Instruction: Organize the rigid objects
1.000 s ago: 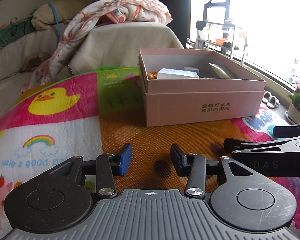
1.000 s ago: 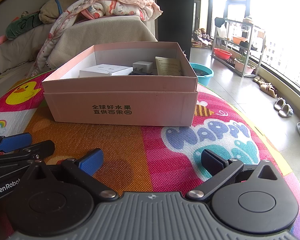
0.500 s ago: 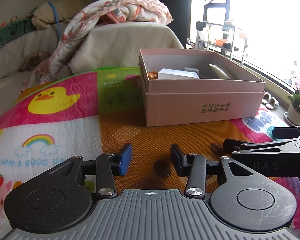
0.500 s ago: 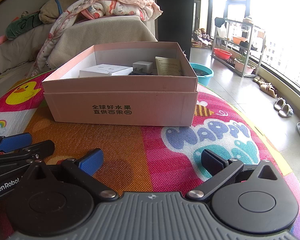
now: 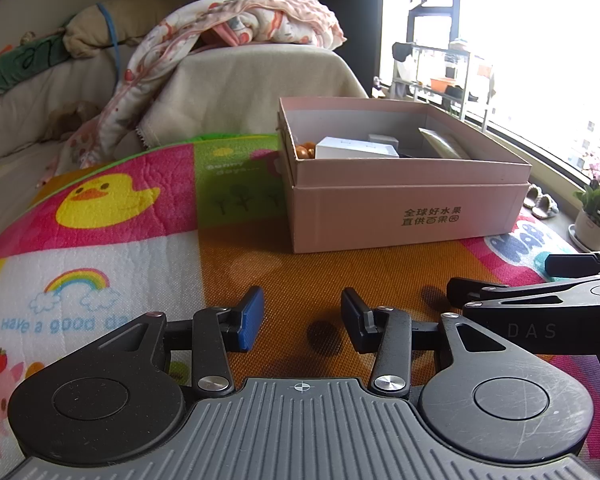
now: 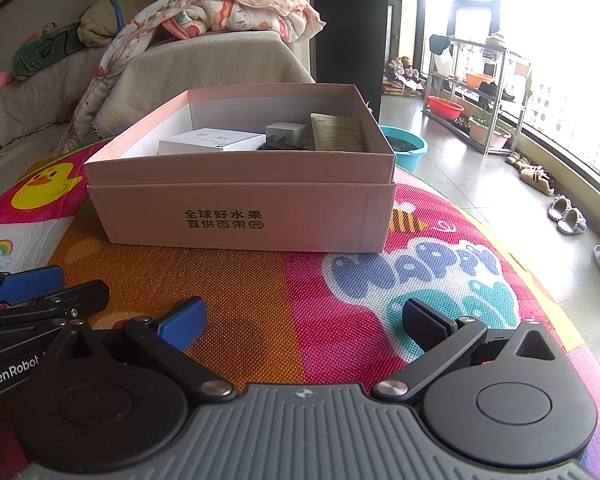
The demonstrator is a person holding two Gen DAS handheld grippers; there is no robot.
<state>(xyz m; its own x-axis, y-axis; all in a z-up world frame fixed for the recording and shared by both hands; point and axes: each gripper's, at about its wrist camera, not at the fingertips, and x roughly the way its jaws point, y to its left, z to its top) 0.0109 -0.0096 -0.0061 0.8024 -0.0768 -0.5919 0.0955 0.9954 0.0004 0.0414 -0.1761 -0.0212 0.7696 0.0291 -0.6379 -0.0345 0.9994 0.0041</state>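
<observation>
Pink box (image 6: 244,216) filled | left gripper (image 5: 302,322) narrow, empty | right gripper (image 6: 304,322) wide, empty | approach items from above.

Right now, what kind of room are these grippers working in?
Most likely a home living room: a covered sofa draped with a blanket, a children's play mat under the pink box, and slippers by the windows.
</observation>
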